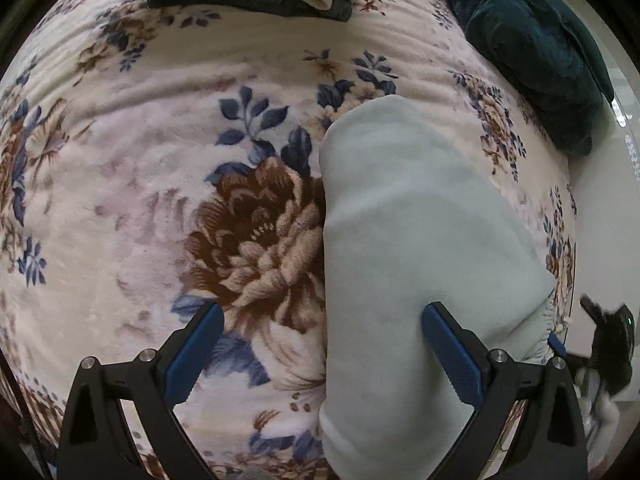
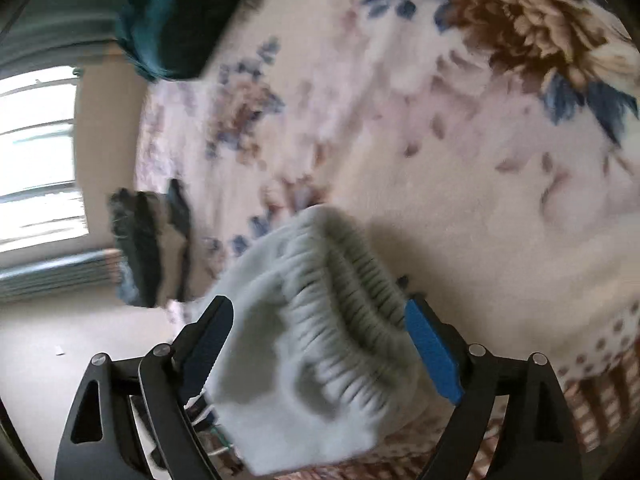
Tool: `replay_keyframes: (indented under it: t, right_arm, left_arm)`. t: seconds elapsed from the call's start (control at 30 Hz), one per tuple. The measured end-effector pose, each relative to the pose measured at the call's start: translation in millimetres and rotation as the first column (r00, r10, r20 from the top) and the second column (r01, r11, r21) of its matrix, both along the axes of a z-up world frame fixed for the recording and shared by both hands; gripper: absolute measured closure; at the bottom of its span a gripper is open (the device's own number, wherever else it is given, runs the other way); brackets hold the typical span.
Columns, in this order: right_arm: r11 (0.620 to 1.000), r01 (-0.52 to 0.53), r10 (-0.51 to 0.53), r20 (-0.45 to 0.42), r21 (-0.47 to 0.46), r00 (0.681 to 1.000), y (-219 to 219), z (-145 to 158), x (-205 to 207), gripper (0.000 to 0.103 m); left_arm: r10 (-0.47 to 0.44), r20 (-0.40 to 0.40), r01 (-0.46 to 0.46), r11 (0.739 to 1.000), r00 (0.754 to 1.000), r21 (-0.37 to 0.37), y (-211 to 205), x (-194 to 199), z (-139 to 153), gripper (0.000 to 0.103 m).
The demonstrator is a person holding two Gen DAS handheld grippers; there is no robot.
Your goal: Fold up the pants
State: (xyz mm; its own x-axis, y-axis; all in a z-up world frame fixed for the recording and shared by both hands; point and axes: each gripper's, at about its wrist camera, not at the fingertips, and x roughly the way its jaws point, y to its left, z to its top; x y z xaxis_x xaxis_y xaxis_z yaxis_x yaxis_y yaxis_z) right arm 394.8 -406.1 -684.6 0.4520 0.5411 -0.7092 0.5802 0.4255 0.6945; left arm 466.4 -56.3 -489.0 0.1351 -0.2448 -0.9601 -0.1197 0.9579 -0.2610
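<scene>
Pale grey sweatpants (image 1: 408, 240) lie folded narrow on floral blanket (image 1: 120, 200). Left gripper (image 1: 320, 344) wide open, holding nothing. Right gripper (image 2: 316, 328) open, straddling elastic waistband (image 2: 344, 304), not clamped. Final fold likely remains.

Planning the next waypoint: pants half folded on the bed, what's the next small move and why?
Probably close the right gripper on the ribbed waistband: the pale pants already sit between its open fingers. The left gripper is open too, one finger on the fabric, the other over the floral blanket.
</scene>
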Motion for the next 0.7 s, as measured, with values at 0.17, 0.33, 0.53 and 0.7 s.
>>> replay_keyframes:
  t: [0.17, 0.33, 0.53, 0.7]
  right_arm:
    - [0.871, -0.395, 0.3, -0.321, -0.291, 0.898, 51, -26, 6, 0.013]
    - [0.943, -0.27, 0.2, -0.315, -0.194, 0.928, 46, -33, -8, 0.013]
    - [0.999, -0.043, 0.036, -0.258, -0.019, 0.965, 69, -18, -39, 0.013]
    - [0.988, -0.024, 0.069, -0.306, 0.15, 0.949, 126, -62, -38, 0.014]
  left_arm:
    - [-0.007, 0.006, 0.007, 1.0, 1.0, 0.027, 1, 5, 7, 0.002]
    - [0.038, -0.001, -0.038, 0.998, 0.999, -0.042, 9, 45, 14, 0.002]
    - [0.039, -0.154, -0.058, 0.991, 0.987, -0.124, -2, 125, -33, 0.002]
    - [-0.04, -0.274, -0.004, 0.988, 0.961, -0.156, -22, 149, -86, 0.044]
